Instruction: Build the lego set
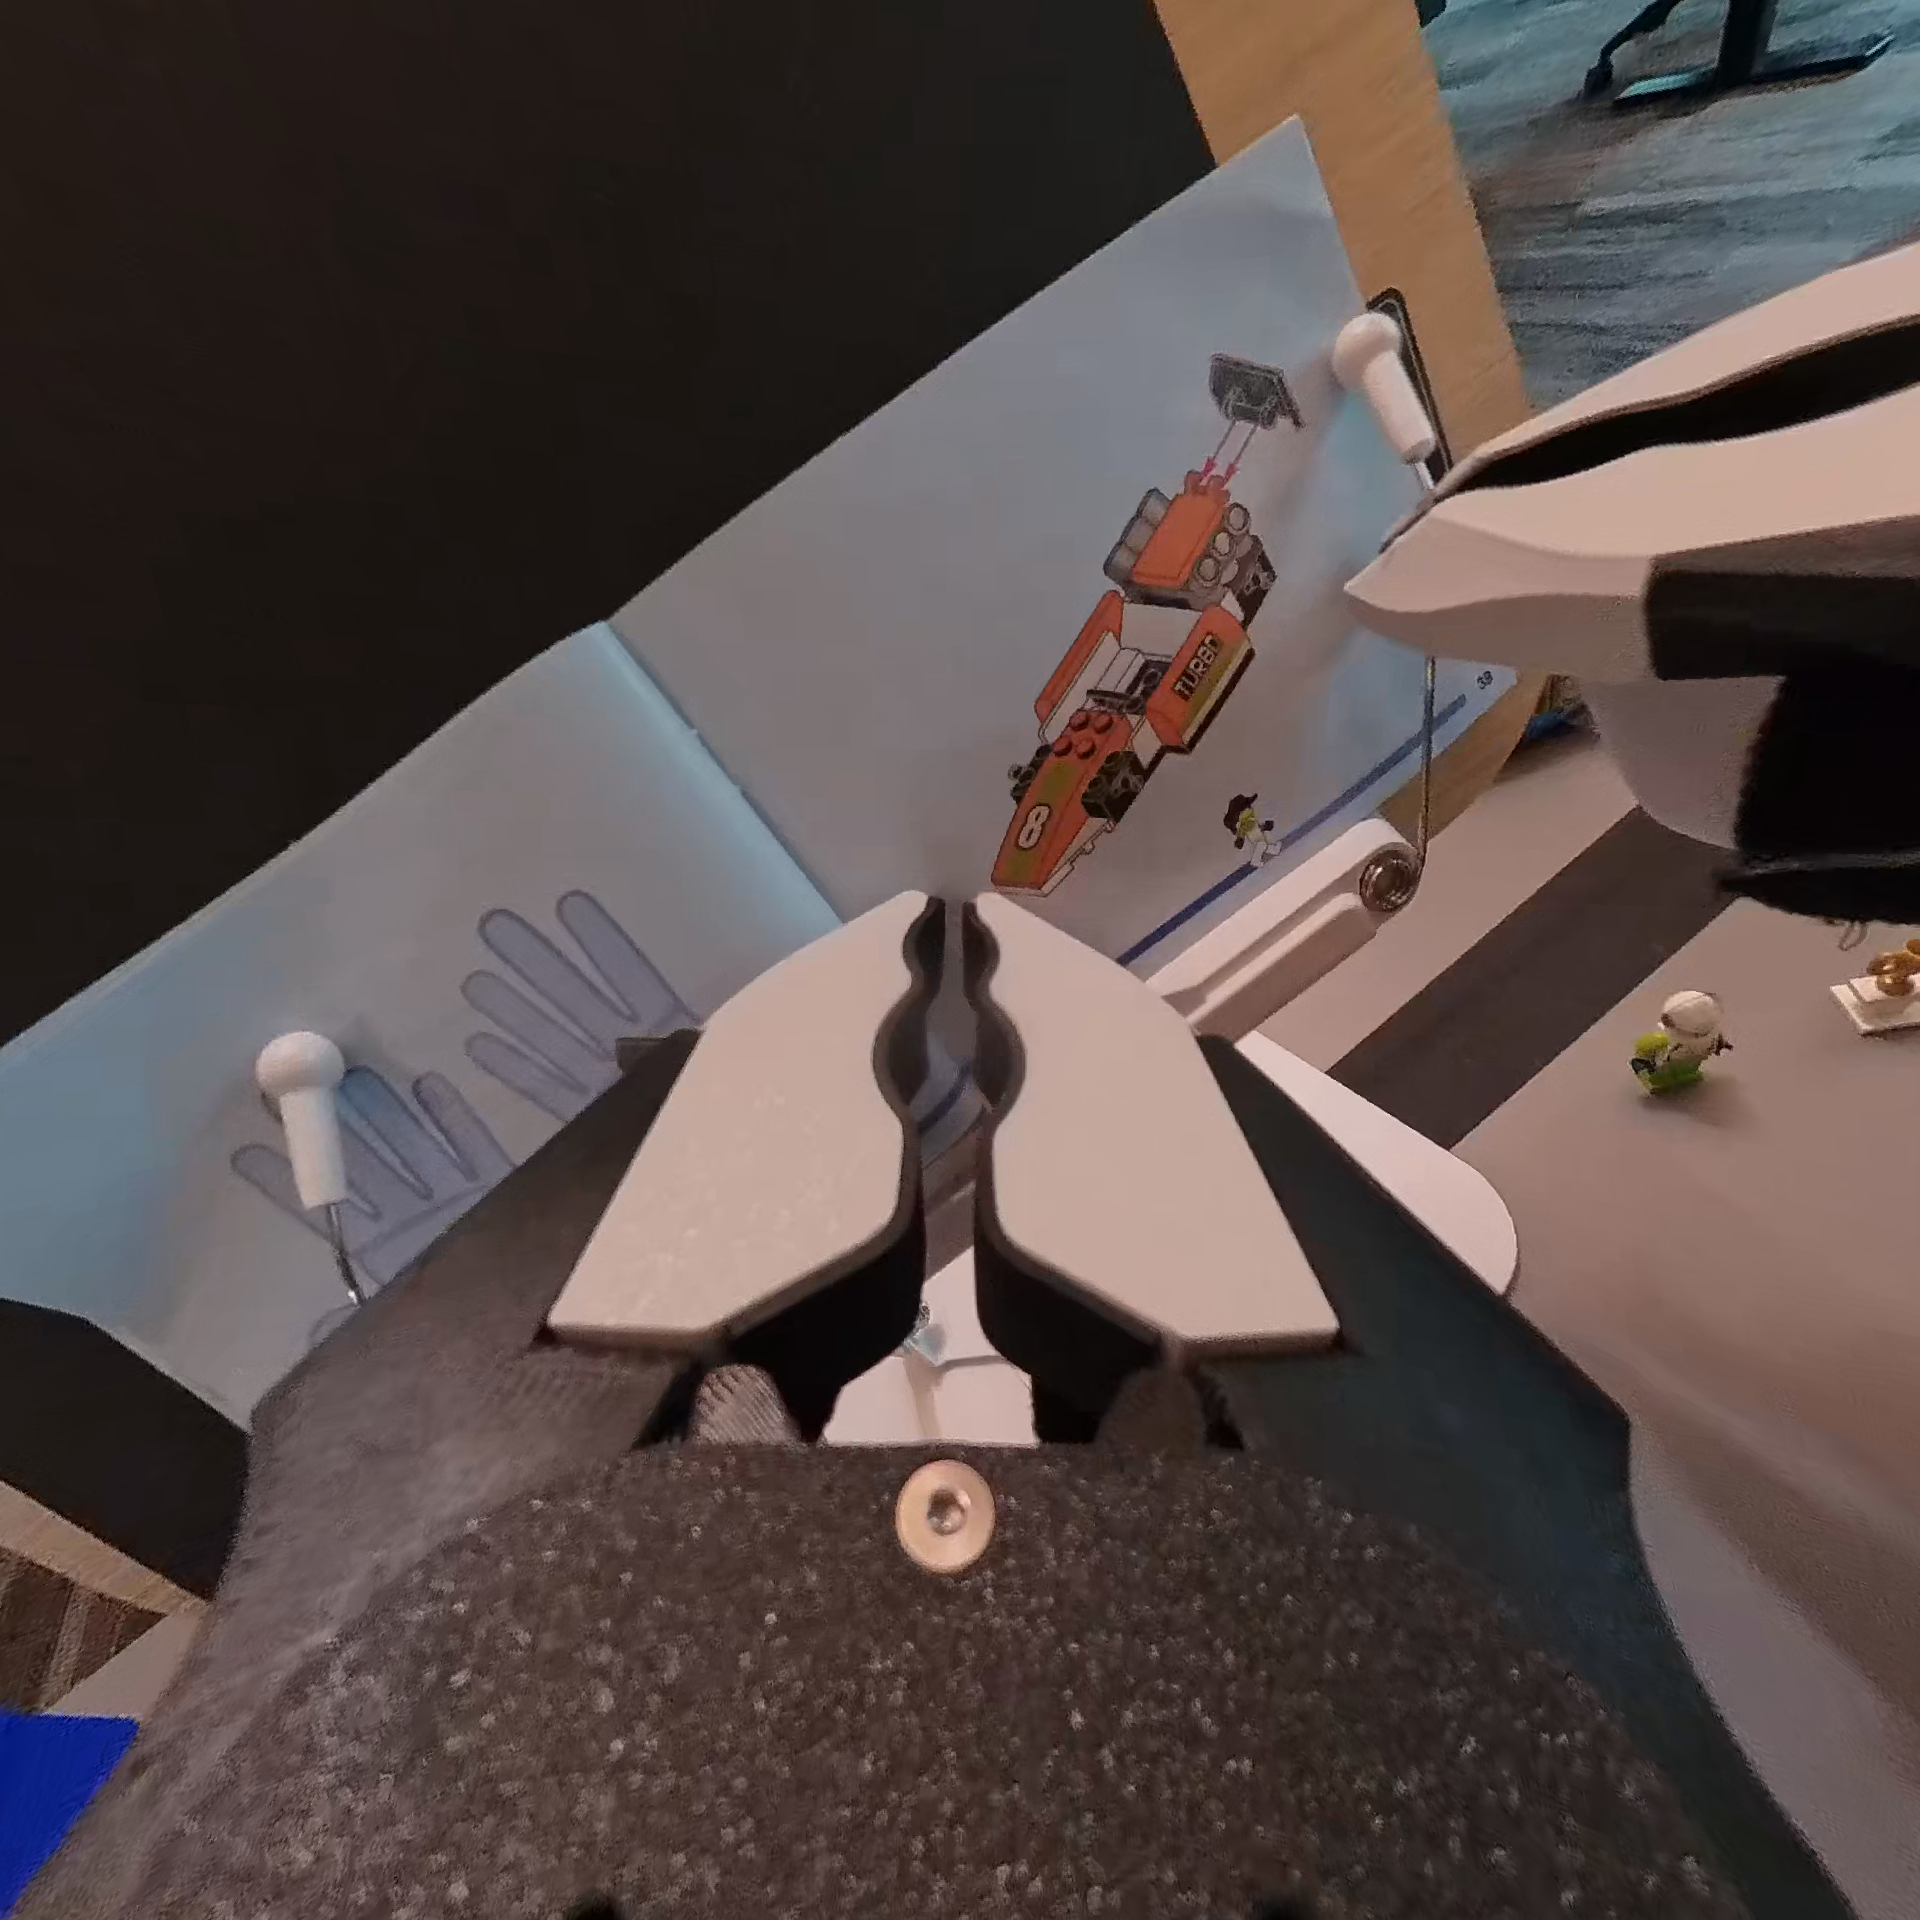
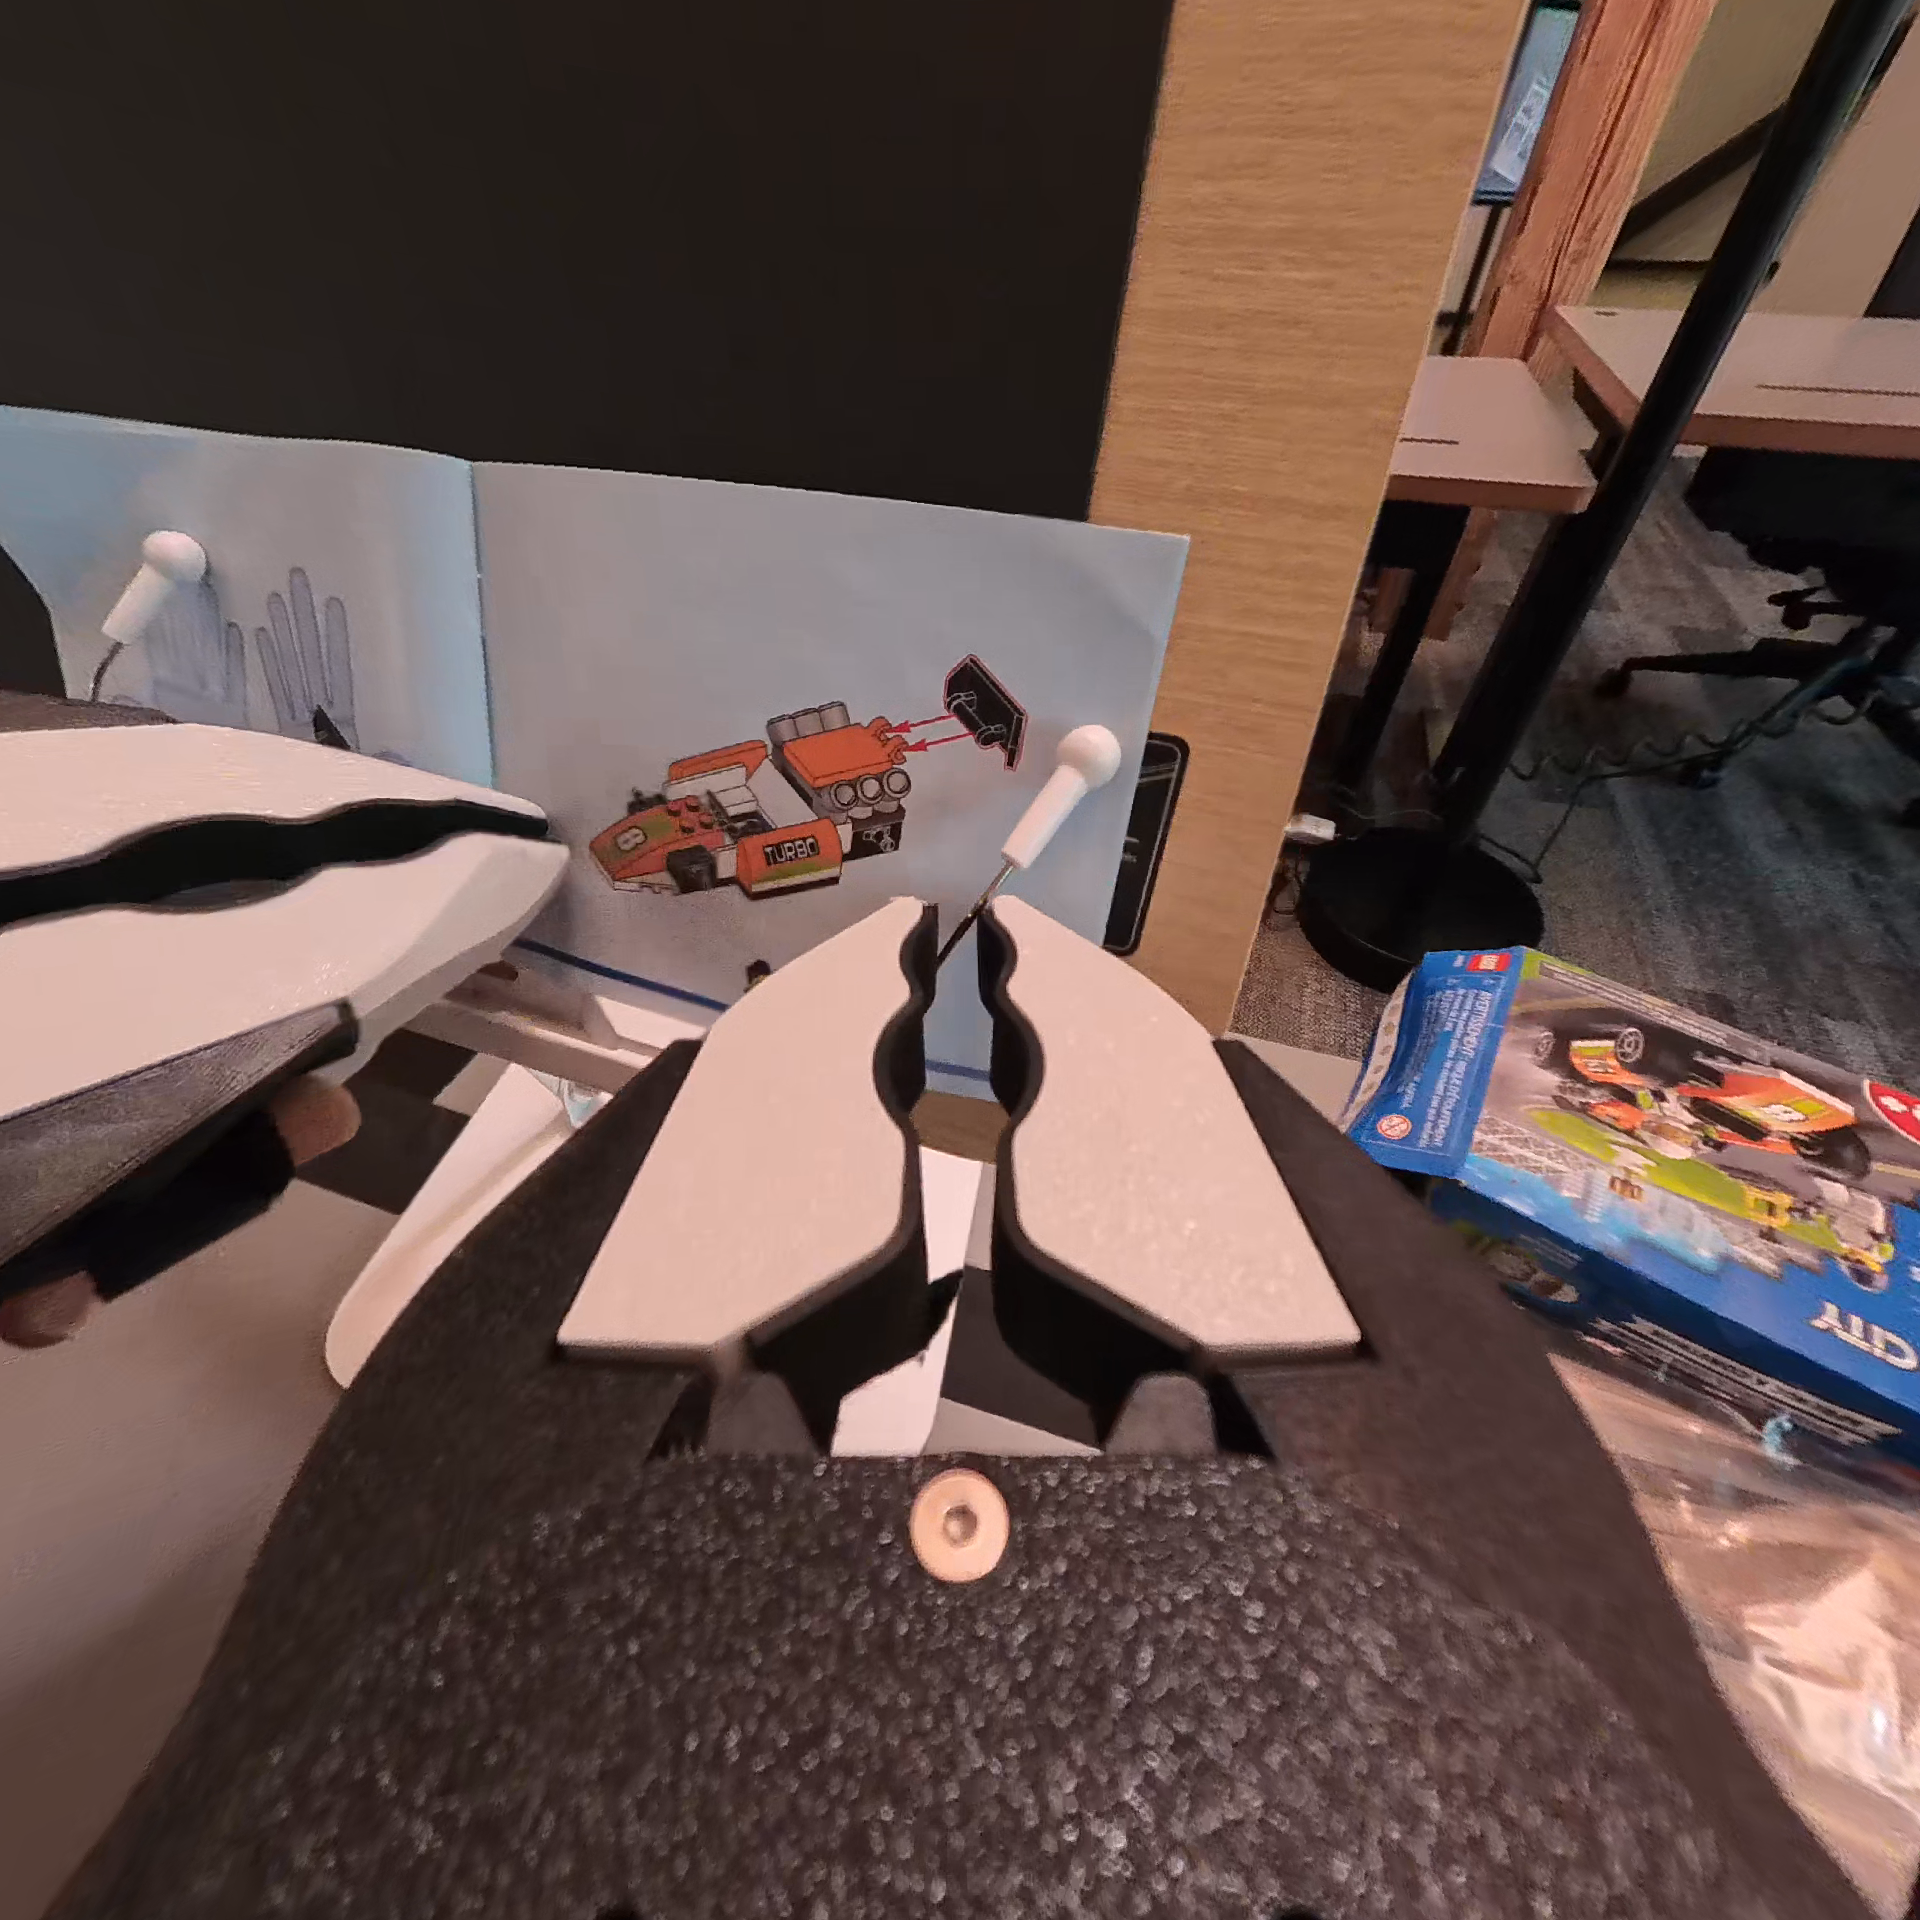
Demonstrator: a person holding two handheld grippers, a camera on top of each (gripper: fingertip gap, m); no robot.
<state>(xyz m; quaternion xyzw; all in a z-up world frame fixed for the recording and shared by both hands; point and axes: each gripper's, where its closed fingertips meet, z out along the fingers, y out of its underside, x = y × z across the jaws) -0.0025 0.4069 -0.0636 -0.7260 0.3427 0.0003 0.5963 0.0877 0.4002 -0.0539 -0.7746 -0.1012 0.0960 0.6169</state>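
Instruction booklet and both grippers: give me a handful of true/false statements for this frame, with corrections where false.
1. The instruction booklet stands open on a white stand, held by white-tipped clips. True.
2. The left gripper grips a brick. False: its fingers are nearly closed with nothing between them.
3. The set's box lies to the right of the right gripper. True.
4. A minifigure in a lime outfit and white helmet is on the grey table. True.
5. The open page shows a blue car. False: the model drawn is orange and white.
6. The right gripper holds the booklet's page. False: it grips nothing.
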